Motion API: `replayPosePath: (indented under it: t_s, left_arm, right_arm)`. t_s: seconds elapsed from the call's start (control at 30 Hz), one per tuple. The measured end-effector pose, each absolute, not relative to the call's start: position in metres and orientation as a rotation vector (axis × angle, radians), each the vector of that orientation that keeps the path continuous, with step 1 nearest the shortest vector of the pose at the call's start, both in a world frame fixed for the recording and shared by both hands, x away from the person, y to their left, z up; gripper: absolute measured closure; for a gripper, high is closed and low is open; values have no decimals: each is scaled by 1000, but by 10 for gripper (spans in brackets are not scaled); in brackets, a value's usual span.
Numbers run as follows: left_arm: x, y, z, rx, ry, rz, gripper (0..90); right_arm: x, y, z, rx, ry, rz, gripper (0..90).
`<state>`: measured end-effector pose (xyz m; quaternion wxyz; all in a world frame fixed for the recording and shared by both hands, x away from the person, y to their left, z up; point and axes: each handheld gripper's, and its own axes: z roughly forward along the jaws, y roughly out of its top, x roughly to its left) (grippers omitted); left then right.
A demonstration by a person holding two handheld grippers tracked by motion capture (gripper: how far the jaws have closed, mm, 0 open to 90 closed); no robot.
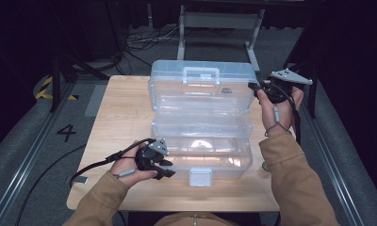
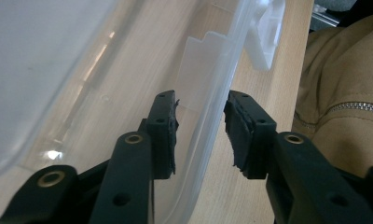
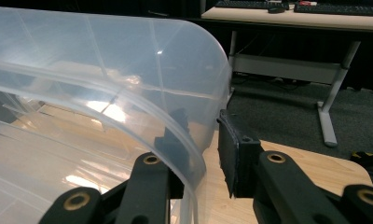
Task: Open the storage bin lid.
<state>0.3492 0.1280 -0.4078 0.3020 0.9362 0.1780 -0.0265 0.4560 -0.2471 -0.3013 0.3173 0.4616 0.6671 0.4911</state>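
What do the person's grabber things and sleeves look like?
Each gripper is black. The left gripper and the right gripper each carry a grey three-cornered plate on top and trail a black cable. Up close, the fingers are chunky black blocks with rough, worn pads, joined by brass-coloured rivets. The sleeves are tan, and the jacket has a metal zip.

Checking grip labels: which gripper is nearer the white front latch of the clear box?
Left. The left gripper straddles the front wall beside the latch; the right gripper is at the raised lid's far corner.
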Motion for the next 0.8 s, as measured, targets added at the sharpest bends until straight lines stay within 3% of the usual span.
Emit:
replayPosePath:
  t_s: [0.17, 0.8]
  left_arm:
    - [350, 128, -409, 2503, 482, -64, 755]
    - [349, 126, -409, 2518, 528, -70, 752]
  right_arm:
    - [459, -248, -300, 1221, 1752, 1305, 752]
    - [469, -245, -299, 1209, 1736, 1246, 791]
